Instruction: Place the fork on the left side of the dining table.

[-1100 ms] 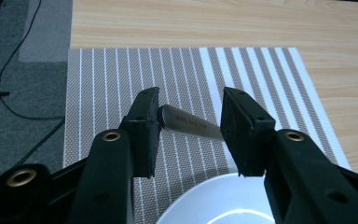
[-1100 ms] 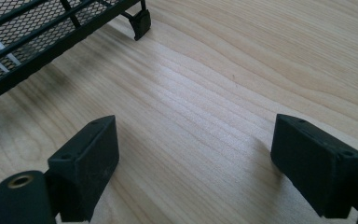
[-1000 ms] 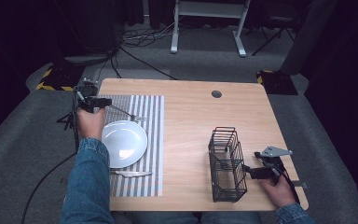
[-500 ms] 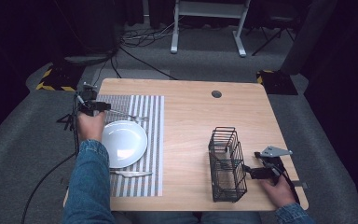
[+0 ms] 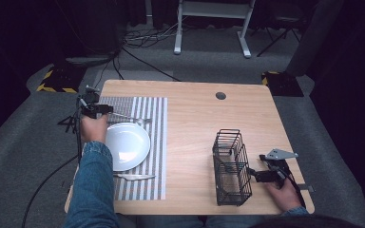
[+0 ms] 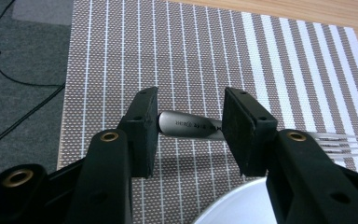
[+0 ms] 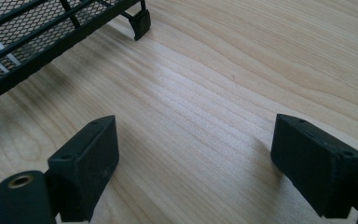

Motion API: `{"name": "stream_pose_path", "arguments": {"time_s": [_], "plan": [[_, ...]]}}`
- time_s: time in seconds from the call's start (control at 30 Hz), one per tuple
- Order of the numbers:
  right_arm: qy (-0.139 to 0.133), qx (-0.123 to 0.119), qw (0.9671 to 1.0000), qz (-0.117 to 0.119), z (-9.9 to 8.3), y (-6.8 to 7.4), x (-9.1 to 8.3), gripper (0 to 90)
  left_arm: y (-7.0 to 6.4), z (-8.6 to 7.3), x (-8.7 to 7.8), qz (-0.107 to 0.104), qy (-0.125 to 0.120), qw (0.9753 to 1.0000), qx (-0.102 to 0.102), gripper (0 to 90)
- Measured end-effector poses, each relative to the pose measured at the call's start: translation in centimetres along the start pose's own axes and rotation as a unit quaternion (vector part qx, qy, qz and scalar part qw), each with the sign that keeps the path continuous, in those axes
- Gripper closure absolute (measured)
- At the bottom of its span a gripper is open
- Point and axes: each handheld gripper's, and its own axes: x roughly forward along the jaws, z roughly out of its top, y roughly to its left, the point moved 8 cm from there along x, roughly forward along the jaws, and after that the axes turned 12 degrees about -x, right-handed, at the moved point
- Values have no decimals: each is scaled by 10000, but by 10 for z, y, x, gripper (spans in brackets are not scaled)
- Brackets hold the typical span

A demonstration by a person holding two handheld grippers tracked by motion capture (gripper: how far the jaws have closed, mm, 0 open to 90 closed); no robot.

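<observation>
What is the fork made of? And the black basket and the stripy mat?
The fork looks like shiny metal, probably steel: it is silver, with stamped letters on its handle. The black basket seems to be painted metal wire and mesh. The stripy mat looks woven, maybe plastic or fabric; tiny weave dots show.

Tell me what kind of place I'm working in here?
Probably a lab or studio set for recording, not a home: dark curtained walls, cables across the grey carpet, and a lone wooden table holding a striped placemat.
</observation>
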Motion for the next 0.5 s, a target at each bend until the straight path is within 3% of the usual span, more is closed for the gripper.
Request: {"name": "stream_pose_path", "arguments": {"time_s": [0.27, 0.5], "plan": [[2, -1, 10000, 3, 0, 0, 0, 153, 6, 1, 0, 27, -31, 9999, -136, 541], [2, -1, 10000, 3, 0, 0, 0, 153, 2, 1, -11, 30, -152, 9999, -5, 542]]}}
